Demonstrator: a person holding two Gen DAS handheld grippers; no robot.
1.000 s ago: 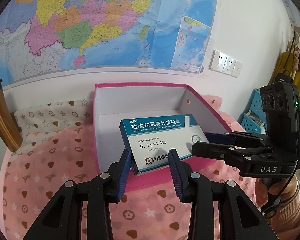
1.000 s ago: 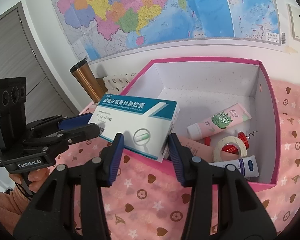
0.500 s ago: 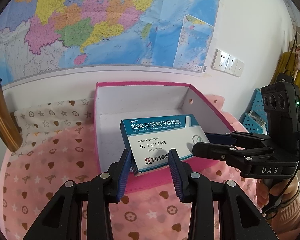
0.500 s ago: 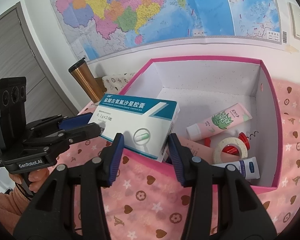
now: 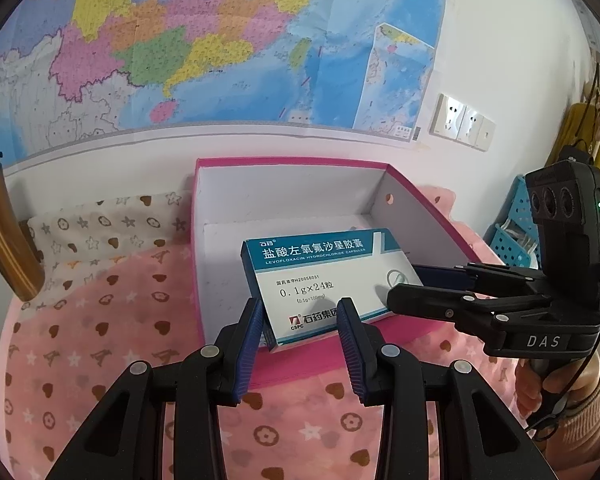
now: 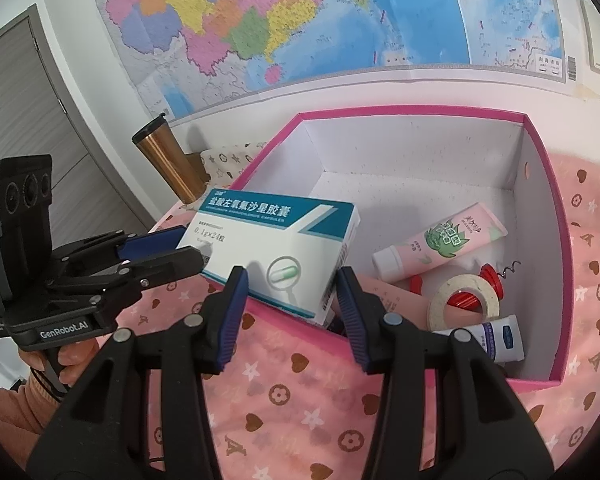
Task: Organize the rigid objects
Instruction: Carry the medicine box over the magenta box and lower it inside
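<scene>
A white and teal medicine box (image 5: 324, 280) (image 6: 276, 252) hangs over the near rim of the pink storage box (image 5: 292, 162) (image 6: 540, 152). My left gripper (image 5: 300, 312) (image 6: 180, 258) is shut on the medicine box at one end. My right gripper (image 6: 290, 280) (image 5: 404, 296) is shut on its other end. Both hold it level above the box's edge. Inside the pink box lie a pink tube (image 6: 440, 242), a tape roll (image 6: 464, 300), a red corkscrew (image 6: 492, 274) and a white tube (image 6: 496, 336).
A copper tumbler (image 5: 4, 232) (image 6: 168, 168) stands at the left by the wall. A pink patterned cloth (image 5: 100, 320) covers the table. A map hangs on the wall behind. A blue basket (image 5: 512, 236) sits at the far right.
The medicine box and both grippers have stayed almost still; the view has shifted only slightly toward the pink box.
</scene>
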